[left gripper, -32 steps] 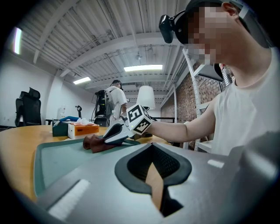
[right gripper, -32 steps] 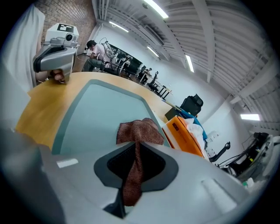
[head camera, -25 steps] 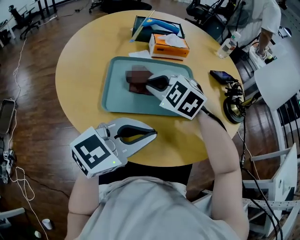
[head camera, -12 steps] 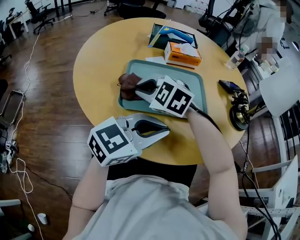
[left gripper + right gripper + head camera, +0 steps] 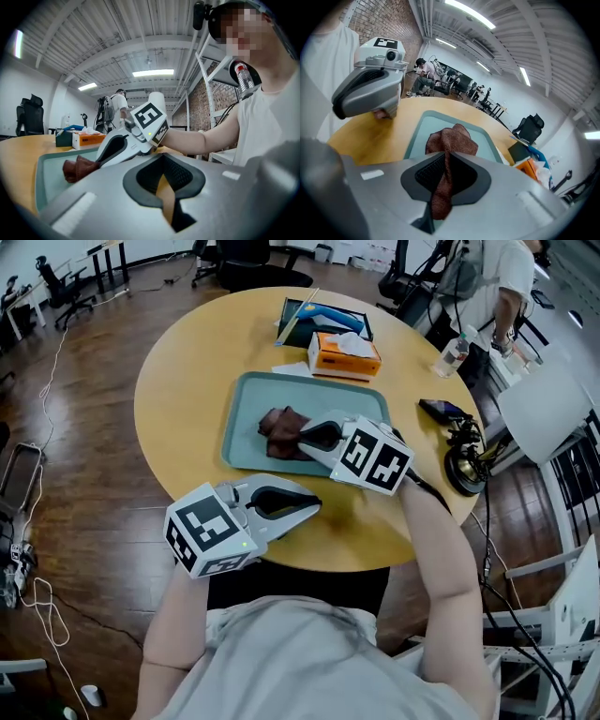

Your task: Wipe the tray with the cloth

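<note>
Dark plank floor [image 5: 84,484], glossy. Round tan table [image 5: 187,371] in middle. Black office chairs [image 5: 246,257] beyond table's far edge; white chair [image 5: 548,404] off its right edge. White cables [image 5: 42,601] trail on floor, left. White ribbed ceiling [image 5: 117,33], strip lights [image 5: 153,73] lit. Brick wall [image 5: 206,112] on one side, white wall [image 5: 574,145] on another. Rows of desks [image 5: 494,108] farther back.

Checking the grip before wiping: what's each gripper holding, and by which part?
Right gripper is shut on the brown cloth, pinching a bunched fold; left gripper holds nothing.
</note>
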